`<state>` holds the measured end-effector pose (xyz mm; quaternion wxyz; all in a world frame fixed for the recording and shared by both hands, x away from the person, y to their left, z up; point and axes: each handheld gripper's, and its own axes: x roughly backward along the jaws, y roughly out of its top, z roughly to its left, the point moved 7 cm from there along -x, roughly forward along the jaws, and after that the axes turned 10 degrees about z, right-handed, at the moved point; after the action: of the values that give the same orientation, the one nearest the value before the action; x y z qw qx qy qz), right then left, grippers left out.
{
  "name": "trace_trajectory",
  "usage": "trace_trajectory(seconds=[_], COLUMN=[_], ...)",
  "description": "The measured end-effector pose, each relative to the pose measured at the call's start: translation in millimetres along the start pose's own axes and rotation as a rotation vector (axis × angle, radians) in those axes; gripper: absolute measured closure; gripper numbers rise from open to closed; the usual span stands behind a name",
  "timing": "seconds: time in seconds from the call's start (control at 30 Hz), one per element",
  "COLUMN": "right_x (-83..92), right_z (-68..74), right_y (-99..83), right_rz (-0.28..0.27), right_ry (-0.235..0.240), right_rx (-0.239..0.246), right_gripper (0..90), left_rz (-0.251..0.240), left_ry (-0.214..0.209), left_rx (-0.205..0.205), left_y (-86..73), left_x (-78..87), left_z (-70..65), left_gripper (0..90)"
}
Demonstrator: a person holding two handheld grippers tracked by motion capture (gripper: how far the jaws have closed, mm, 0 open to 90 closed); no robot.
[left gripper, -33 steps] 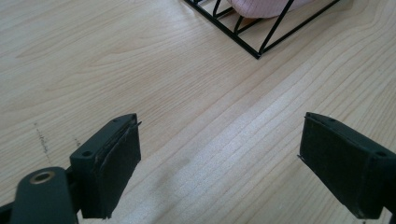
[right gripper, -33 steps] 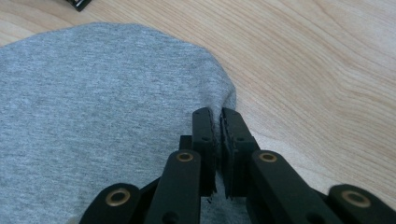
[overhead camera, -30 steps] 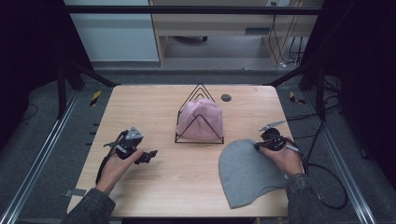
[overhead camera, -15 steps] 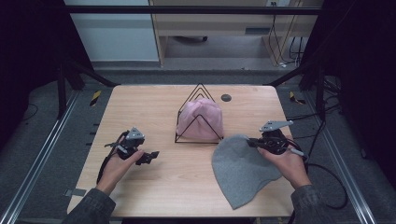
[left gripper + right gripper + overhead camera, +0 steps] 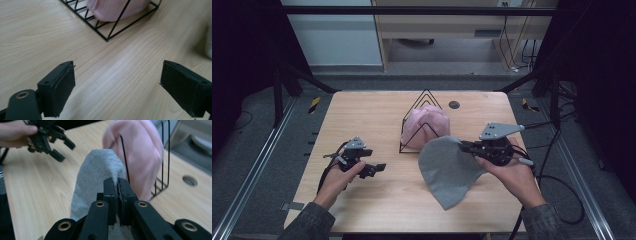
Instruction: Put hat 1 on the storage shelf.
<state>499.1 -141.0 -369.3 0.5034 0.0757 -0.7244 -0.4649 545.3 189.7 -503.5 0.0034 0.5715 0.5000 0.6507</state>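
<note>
Hidden behind the lifted grey cloth (image 5: 451,170) in the high view: the near right corner of the wire rack (image 5: 424,102) and the lower edge of the pink cloth (image 5: 428,126) inside it. Cut off by the top edge of the left gripper view: most of that rack and pink cloth. Blurred at the right edge there: a pale grey patch, too soft to tell apart. Covered by the shut pads of the right hand-held gripper (image 5: 117,187): the pinched cloth edge. Blurred in the right gripper view: the left hand-held gripper (image 5: 58,147). Cut off at the bottom of the high view: both forearms, near counter (image 5: 362,107) edge.
</note>
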Motion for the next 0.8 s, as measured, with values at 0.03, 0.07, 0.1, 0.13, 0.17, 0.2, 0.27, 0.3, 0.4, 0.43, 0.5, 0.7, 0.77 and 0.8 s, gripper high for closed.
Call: trace_trajectory(seconds=[0.03, 0.07, 0.1, 0.13, 0.17, 0.2, 0.27, 0.3, 0.4, 0.43, 0.5, 0.7, 0.77, 0.8], right_x=[1.7, 3.5, 5.0, 5.6, 5.7, 5.2, 3.4, 2.5, -1.2, -2.1, -3.8, -0.4, 1.2, 1.7], right_z=[2.4, 5.6, 9.0, 10.7, 13.0, 14.8, 17.8, 19.0, 21.8, 22.4, 23.8, 30.5, 32.6, 33.6], right_y=[5.0, 11.5, 18.8, 23.0, 28.0, 32.4, 39.4, 42.7, 51.4, 53.3, 58.3, 75.7, 81.7, 84.5], right_rz=[-0.006, -0.014, -0.018, -0.021, -0.027, -0.032, -0.035, -0.043, -0.055, -0.056, -0.058, -0.080, -0.084, -0.085], right_ry=[0.002, 0.004, 0.002, 0.001, 0.003, 0.002, -0.001, 0.000, 0.008, 0.012, 0.015, 0.019, 0.018, 0.018], right_rx=[0.009, 0.021, 0.036, 0.046, 0.052, 0.061, 0.073, 0.078, 0.080, 0.081, 0.089, 0.108, 0.115, 0.118], right_gripper=[86.7, 86.7, 86.7, 86.7, 86.7, 86.7, 86.7, 86.8, 86.8, 86.8, 86.9, 86.9, 86.8, 86.9], left_rz=[-0.011, -0.020, -0.023, -0.026, -0.031, -0.040, -0.049, -0.055, -0.058, -0.057, -0.055, -0.056, -0.061, -0.064], left_ry=[-0.012, -0.028, -0.031, -0.035, -0.044, -0.053, -0.065, -0.076, -0.098, -0.099, -0.105, -0.111, -0.114, -0.114], left_rx=[-0.002, -0.011, -0.021, -0.030, -0.041, -0.044, -0.051, -0.051, -0.063, -0.068, -0.078, -0.094, -0.096, -0.101], left_y=[1.1, 2.2, 2.7, 3.4, 4.2, 5.2, 6.3, 6.8, 7.2, 7.2, 7.4, 8.4, 9.6, 10.4], left_x=[1.7, 3.8, 5.1, 6.3, 7.4, 8.6, 10.2, 10.8, 11.8, 11.8, 11.4, 10.1, 10.4, 10.8], left_z=[-2.3, -5.2, -6.6, -8.8, -11.0, -13.0, -15.5, -17.1, -21.6, -22.8, -25.1, -30.6, -32.5, -33.4], left_gripper=[11.9, 11.9, 11.9, 11.8, 11.8, 11.8, 11.7, 11.7, 11.0, 11.0, 10.8, 10.5, 10.2, 10.2])
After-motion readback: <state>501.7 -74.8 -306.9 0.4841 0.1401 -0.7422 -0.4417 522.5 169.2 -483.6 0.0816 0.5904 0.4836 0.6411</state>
